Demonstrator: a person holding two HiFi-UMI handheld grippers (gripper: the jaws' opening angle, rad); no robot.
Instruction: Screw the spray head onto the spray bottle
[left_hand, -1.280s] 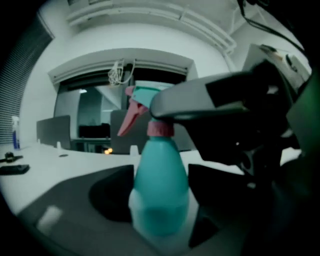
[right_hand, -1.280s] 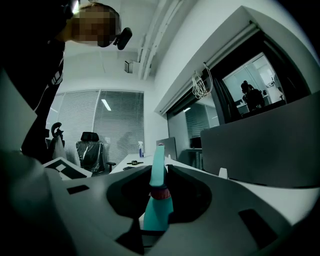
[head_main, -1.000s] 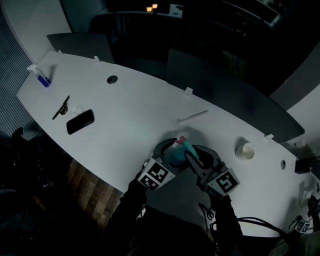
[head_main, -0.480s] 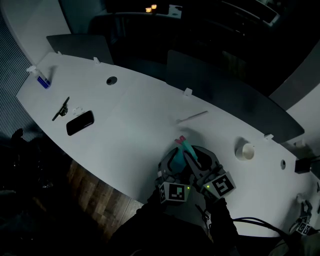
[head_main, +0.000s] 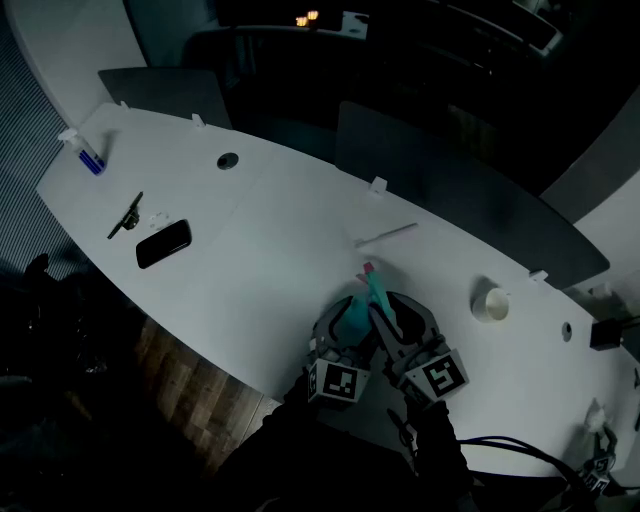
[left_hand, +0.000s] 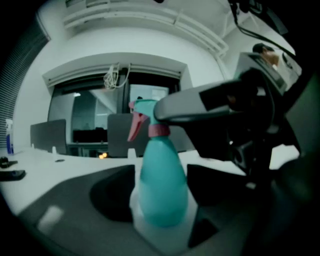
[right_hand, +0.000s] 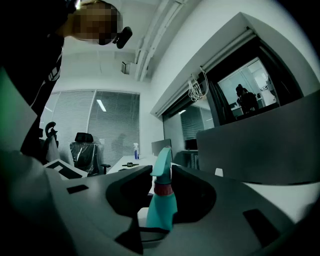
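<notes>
Head view: near the table (head_main: 250, 250) edge, the left gripper (head_main: 343, 322) and right gripper (head_main: 388, 318) flank the upright spray bottle (head_main: 357, 312).

Left gripper view: the jaws, having just closed in then eased slightly, clamp its body.

Right gripper view: the jaws, just opening a little, pinch the spray head (right_hand: 162, 165) at its collar. The person should steady the body and turn the collar squarely.

Spray bottle (left_hand: 162, 185): teal plastic, smooth, faint sheen. Spray head (right_hand: 161, 165): same plastic, pink collar. Table (head_main: 260, 250): white, smooth, matt. Floor (head_main: 190, 385), lower left of head view: wood planks. Phone (head_main: 164, 243): black, glossy face.
</notes>
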